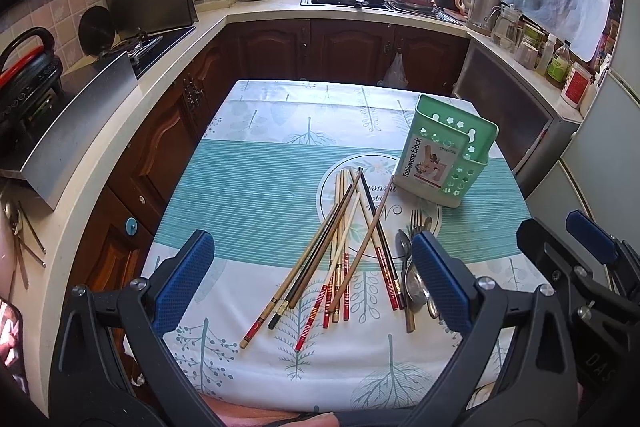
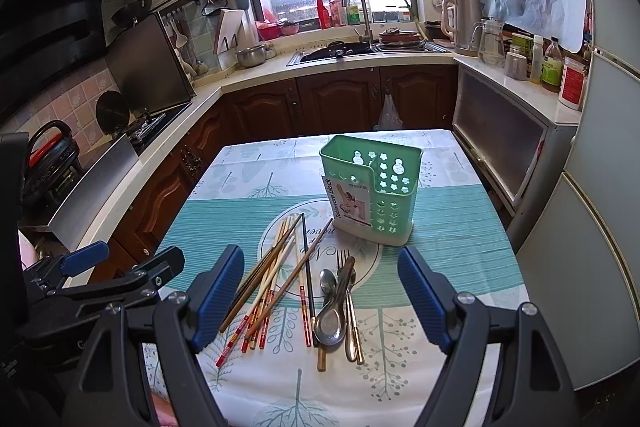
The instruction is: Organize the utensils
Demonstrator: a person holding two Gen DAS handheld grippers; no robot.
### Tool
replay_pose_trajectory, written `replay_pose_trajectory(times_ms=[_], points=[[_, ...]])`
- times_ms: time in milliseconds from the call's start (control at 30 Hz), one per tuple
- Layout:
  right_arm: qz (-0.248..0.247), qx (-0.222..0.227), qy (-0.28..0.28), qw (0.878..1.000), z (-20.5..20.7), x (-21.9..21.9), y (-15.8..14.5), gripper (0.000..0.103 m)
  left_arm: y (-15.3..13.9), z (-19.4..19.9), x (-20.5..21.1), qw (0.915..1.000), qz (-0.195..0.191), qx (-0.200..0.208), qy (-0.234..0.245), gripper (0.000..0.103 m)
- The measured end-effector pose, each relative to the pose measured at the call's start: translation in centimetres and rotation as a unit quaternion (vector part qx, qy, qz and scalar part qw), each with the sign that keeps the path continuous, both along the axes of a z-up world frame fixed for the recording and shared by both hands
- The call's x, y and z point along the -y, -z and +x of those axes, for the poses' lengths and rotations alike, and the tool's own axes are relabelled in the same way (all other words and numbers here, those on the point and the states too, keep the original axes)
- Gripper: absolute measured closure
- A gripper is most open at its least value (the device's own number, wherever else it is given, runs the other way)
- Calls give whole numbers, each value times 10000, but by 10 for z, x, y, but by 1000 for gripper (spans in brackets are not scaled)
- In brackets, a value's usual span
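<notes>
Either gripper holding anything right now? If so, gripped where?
Nothing held. Left gripper and right gripper are both open above the table; chopsticks and spoons lie loose on the tablecloth.

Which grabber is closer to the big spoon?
Right. The right gripper hovers open straight over the big spoon; the left gripper sits beside it, over the chopsticks.

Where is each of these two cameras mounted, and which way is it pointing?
Left wrist view: rides on the left gripper, looking forward along its open blue fingers at the chopsticks; the right gripper shows at its right edge.
Right wrist view: rides on the right gripper, fingers open, facing the spoons and fork; the left gripper shows at its left edge.
Shared: the green holder, standing upright on the table, and the kitchen sink beyond.
</notes>
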State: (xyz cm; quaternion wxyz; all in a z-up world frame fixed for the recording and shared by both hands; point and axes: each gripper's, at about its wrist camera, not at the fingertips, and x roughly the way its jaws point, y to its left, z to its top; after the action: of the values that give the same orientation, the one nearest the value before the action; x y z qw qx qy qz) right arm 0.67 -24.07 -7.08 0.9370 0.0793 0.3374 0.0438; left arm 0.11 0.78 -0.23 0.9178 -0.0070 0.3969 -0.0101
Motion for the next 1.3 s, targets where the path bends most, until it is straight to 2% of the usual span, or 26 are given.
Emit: replay_pose_trajectory(times_ms=[367,667,833,1033,1200,1300], points=[[-91,33,-19,10000,0,-6,-3,23,1,2,-1,10000,36,-30,15,5],[-110,27,-90,9999,4,-11,-5,23,5,16,-8,9991,-255,-303,147,5],[-152,28,-157,9998,11,-12,-8,23,-1,23,-10,9990,-261,-200,300,4],[-240,-64,-251,9994,29,-11,-16,23,-21,43,-14,9990,86,-43,433,4],[-197,-230,-389,9988,54,-6,-30,23,-27,81,-26,9961,167,-356,795,5],[-34,-371,-555,9978,74,-3,-38,23,-24,104,-33,9952,475,-398,757,5]])
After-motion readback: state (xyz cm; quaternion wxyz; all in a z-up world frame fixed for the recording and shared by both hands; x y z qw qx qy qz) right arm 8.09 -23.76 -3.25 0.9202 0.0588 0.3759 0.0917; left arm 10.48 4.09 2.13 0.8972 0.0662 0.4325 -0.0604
